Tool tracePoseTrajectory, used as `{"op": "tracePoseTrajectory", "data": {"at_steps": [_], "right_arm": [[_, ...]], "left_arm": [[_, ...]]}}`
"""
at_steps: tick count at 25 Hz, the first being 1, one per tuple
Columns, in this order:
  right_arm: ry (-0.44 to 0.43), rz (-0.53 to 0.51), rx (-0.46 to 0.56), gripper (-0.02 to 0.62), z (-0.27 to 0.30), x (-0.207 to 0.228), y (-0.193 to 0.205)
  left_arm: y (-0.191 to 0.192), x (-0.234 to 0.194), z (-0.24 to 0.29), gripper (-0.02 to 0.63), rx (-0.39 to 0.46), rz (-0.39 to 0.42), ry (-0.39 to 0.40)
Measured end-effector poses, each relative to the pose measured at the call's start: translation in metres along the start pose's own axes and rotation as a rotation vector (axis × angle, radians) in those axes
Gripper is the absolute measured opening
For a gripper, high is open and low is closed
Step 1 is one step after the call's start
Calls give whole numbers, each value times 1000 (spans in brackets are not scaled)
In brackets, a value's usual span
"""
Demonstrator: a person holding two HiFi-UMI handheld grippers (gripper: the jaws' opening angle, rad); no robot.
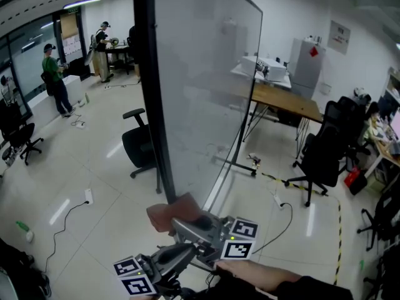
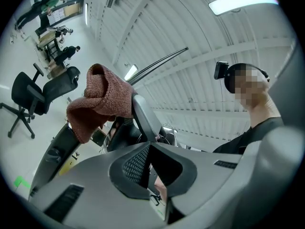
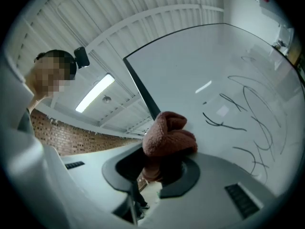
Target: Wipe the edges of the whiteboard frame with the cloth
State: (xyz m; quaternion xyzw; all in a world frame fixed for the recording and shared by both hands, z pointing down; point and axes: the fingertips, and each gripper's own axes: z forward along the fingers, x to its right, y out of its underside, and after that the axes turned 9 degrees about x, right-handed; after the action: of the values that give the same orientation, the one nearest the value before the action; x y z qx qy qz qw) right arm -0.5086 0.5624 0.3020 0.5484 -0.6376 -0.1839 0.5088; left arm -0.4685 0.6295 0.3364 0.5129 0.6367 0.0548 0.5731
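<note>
Wiping looks barely begun: the right gripper (image 3: 157,168) has its jaws clamped on the bunched cloth (image 1: 178,210), at 6 o'clock in the head view by the foot of the whiteboard frame (image 1: 150,92); the left gripper (image 2: 149,147) has its jaws together, empty; every edge above seems unwiped.

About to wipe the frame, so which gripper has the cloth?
The right gripper: its jaws are shut on the reddish-brown cloth. The left gripper holds nothing between its jaws.
</note>
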Motion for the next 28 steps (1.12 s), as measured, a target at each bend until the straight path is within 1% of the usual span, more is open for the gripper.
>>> {"op": "tracePoseTrajectory", "data": {"at_steps": [3,8,14,19,23,28], "right_arm": [[-15,-68,-1,87,9,-9,-14],[-20,-137,1,87,20,-21,-32],[-41,-266,1,87,39,-38,-62],[-76,-339,17,87,49,-53,-87],[-94,-378,21,86,58,-63,-102],[-115,-384,24,86,64,-69,-117]], "left_arm": [[-12,9,4,-3,2,27,19],[-41,24,9,-3,33,70,46],[-70,46,25,-4,39,153,68],[-88,64,37,-3,39,211,96],[-100,73,44,-3,36,244,112],[-110,81,54,-3,26,264,128]]}}
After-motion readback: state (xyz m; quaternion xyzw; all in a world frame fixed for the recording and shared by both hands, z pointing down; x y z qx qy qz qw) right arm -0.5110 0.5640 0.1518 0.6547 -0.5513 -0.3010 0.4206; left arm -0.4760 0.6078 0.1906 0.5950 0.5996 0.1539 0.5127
